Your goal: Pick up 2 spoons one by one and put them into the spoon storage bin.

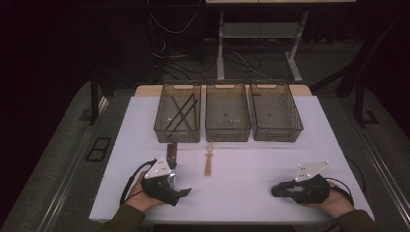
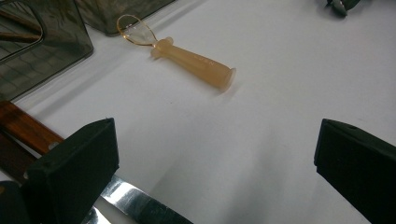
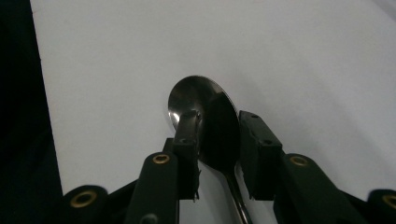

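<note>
Polished steel spoon (image 3: pixel 205 121), its oval bowl clenched by the right hand-held gripper (image 3: pixel 215 140); left hand-held gripper (image 2: pixel 215 158) released.

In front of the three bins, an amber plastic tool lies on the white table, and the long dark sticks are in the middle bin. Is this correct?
Not quite. The long dark sticks lie in the left bin, not the middle bin, as the high view shows. The rest stands: the amber plastic tool lies on the white table in front of the three bins.
</note>
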Available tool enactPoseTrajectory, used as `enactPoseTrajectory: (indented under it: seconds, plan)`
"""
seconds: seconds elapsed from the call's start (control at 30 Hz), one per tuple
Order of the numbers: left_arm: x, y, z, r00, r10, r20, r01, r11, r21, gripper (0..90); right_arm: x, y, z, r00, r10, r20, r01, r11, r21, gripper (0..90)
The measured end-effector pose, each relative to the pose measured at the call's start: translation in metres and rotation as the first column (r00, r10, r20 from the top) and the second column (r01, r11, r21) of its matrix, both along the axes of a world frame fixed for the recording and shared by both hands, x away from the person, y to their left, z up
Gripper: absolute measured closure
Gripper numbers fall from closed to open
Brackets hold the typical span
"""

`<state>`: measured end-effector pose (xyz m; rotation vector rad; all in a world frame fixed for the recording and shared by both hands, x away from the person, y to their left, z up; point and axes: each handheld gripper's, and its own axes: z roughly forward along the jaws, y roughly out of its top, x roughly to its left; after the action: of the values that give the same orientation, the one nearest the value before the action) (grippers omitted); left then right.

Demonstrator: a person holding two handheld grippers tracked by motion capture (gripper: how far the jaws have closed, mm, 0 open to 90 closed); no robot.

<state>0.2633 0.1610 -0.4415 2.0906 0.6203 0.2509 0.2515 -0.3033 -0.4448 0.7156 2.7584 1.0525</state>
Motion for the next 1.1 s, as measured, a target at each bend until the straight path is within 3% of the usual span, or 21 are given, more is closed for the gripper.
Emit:
enactPoseTrajectory:
  seconds: [0.27,0.57,0.7,1.1]
  plan:
    - [0.000,0.000,0.001,1.0000,0.000,0.000,0.000,1.0000,-0.002,0.0,-0.003,-0.007,0.003,0.9996,0.019,0.023,-0.019,0.9998,0.003,81.3]
    - [0.000,0.000,0.000,1.0000,-0.001,0.001,0.001,1.0000,-0.003,0.0,-0.005,-0.013,0.006,0.9979,0.064,-0.007,-0.064,0.9972,0.039,88.8]
    - [0.000,0.000,0.000,1.0000,0.001,0.001,-0.001,1.0000,-0.006,0.0,-0.005,-0.013,0.007,0.9981,0.059,-0.017,-0.058,0.9974,0.043,88.9]
    - [0.000,0.000,0.000,1.0000,-0.003,-0.005,0.003,0.9999,-0.014,0.0,0.012,-0.012,0.016,0.9987,-0.049,0.013,0.049,0.9973,0.054,89.0]
